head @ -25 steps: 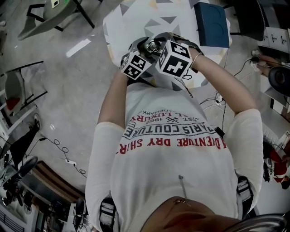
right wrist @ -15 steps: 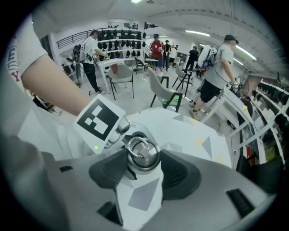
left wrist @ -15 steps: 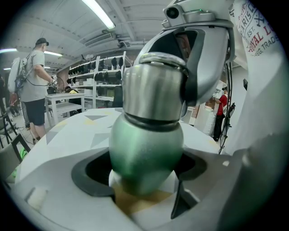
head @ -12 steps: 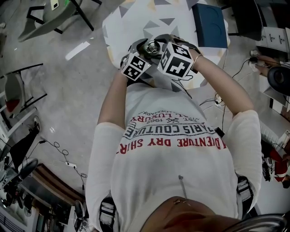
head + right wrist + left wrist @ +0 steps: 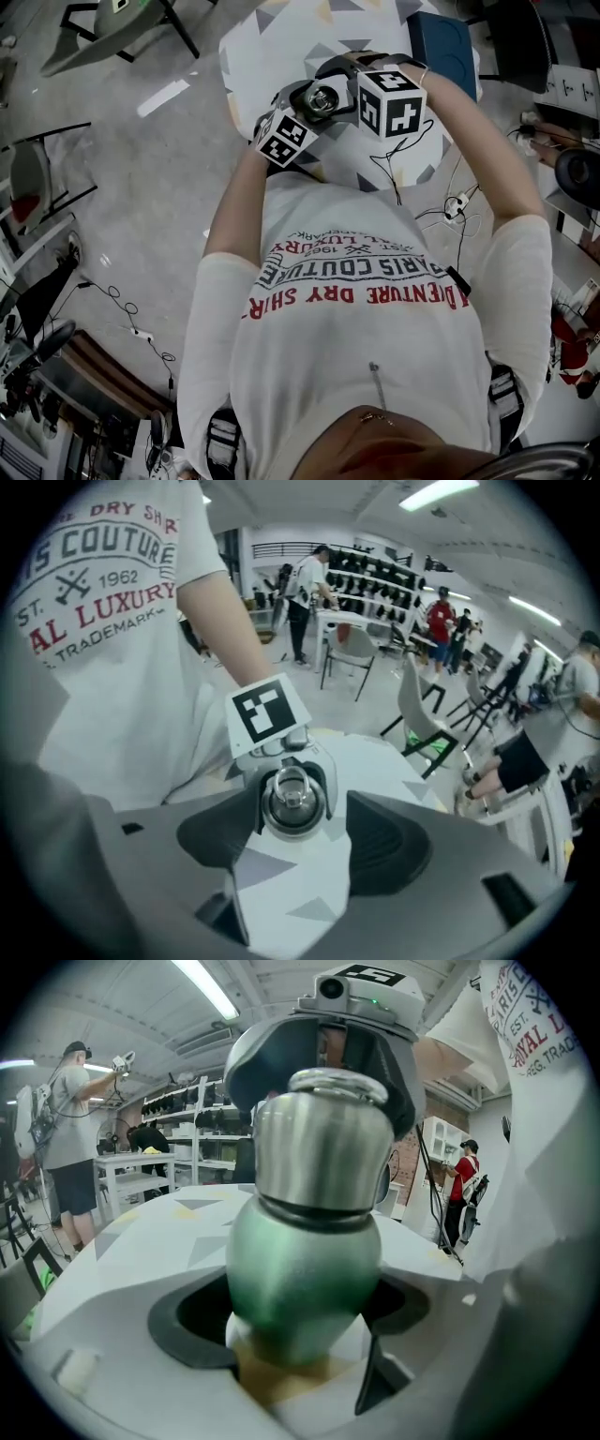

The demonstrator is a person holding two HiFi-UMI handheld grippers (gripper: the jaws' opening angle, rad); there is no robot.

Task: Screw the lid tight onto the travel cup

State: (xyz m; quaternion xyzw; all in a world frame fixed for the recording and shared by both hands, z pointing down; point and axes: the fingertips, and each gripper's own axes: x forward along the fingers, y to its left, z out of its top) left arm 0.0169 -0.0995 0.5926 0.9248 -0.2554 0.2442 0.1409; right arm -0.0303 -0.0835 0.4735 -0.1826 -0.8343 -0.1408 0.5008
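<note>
The travel cup (image 5: 305, 1279) has a green body and a steel lid (image 5: 323, 1143) with a ring on top. My left gripper (image 5: 298, 1327) is shut on the green body and holds the cup upright above the table. In the right gripper view I look straight down on the lid (image 5: 292, 802). My right gripper (image 5: 307, 855) hovers above it, its jaws opening, with the pads standing clear of the lid on both sides. In the head view the lid (image 5: 323, 97) shows between the two marker cubes.
The round table (image 5: 281, 37) has a grey and yellow triangle pattern. A dark blue box (image 5: 441, 52) lies at its far right. Cables (image 5: 452, 202) trail on the floor at the right. Chairs, shelves and several people stand further off in the room.
My right gripper has drawn back from the lid, up and to the right, and its cube has turned. The lid now shows uncovered. The left gripper has barely moved.
</note>
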